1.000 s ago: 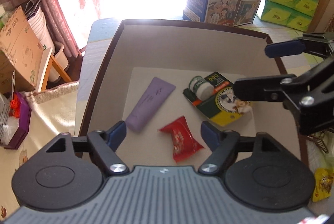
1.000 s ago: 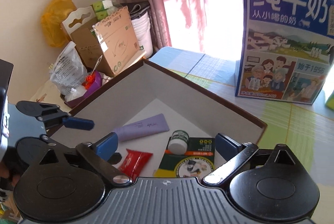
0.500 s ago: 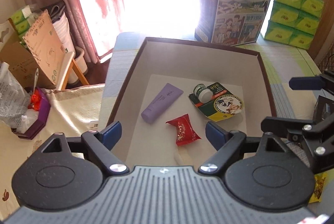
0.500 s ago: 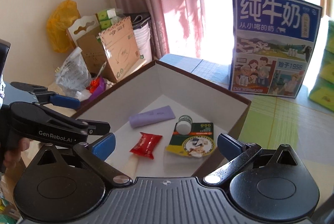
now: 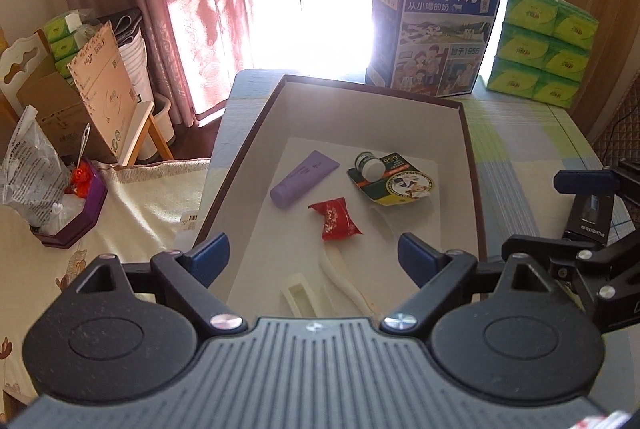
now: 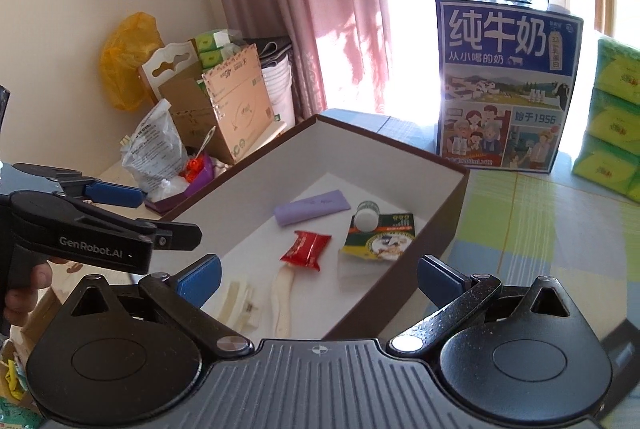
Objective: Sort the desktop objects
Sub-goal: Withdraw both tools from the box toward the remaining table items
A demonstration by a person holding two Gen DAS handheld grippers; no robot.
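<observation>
Box (image 5: 468, 149) with brown walls is seen ahead of both grippers, which are held spread and empty: left gripper (image 5: 312, 255), right gripper (image 6: 318, 279). Inside it, beyond the fingertips, a purple tube (image 5: 304, 179), a green-and-yellow packet (image 5: 394, 185), a red sachet (image 5: 336, 221) and a small white jar (image 5: 370, 165) are laid apart.

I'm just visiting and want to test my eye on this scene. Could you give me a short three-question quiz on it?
1. True or false: the red packet lies inside the brown box.
2. What rests on the green carton: A a white-capped bottle, B a spoon, C a phone?
3. Does the left gripper or the right gripper hold anything?

Key: 1 true. 2 A, the white-capped bottle. 3 no, both open.
</observation>
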